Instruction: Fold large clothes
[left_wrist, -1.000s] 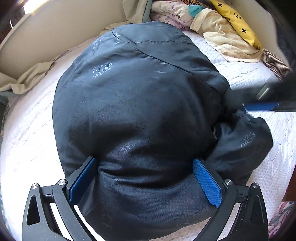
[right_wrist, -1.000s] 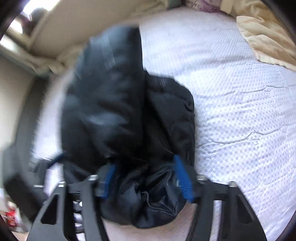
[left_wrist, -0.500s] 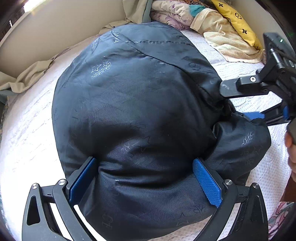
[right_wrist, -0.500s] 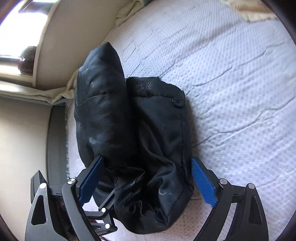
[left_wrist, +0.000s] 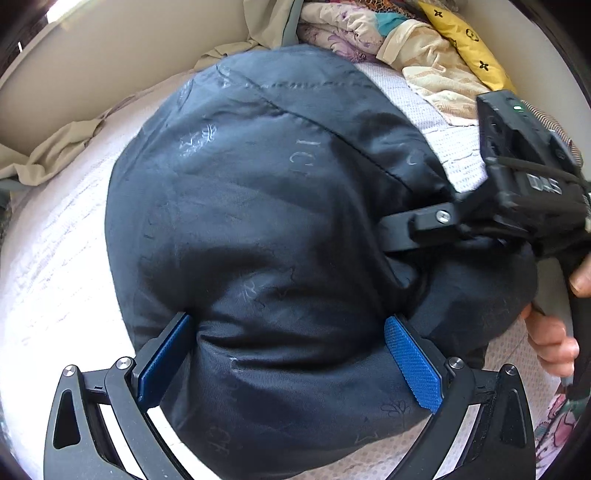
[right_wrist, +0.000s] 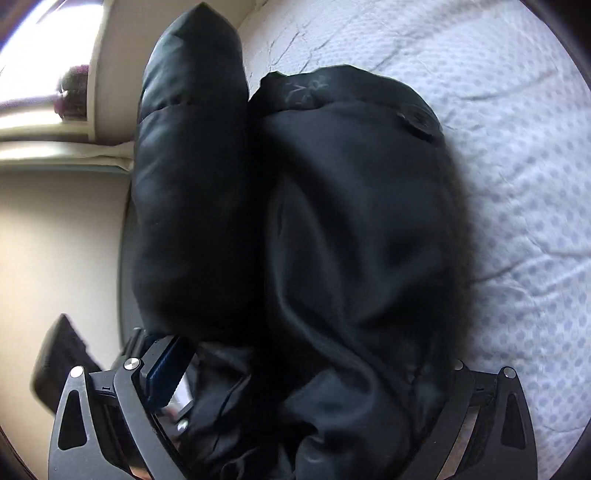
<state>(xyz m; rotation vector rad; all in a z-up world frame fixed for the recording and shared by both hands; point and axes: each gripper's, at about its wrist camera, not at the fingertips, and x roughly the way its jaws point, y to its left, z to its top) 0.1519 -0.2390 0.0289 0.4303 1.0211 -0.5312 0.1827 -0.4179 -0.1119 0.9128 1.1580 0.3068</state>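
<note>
Your big dark puffy jacket (left_wrist: 258, 229) lies bunched up on the white bed cover (left_wrist: 55, 266). It is already doubled into a thick, fat bundle.

Your left gripper (left_wrist: 291, 354) is right at the near end of the bundle. Its jaws stand wide apart, and the fat cloth bulges up between the two blue pads (left_wrist: 412, 363). The pads press into the sides of the bundle, but they are not squeezed together, so this looks more like a loose hug than a pinch.

Your right gripper (left_wrist: 436, 229) comes in from the right side and pokes into the crease where a smaller flap sticks out. In its own view the jacket (right_wrist: 332, 240) fills the space between the jaws, which look spread wide. One blue pad (right_wrist: 166, 369) shows on the left; the other is hidden under cloth, so you cannot tell how firmly it holds.

Here is what matters most. From the right gripper, the bundle runs long and straight away from you, in two fat rolls side by side. The left gripper sits at one end of that length, and the right gripper sits at the side. The right one is nearer the loose flap, so it seems the better one to tuck that flap in.

A pile of other clothes (left_wrist: 424, 55) lies at the far edge of the bed, well apart.
</note>
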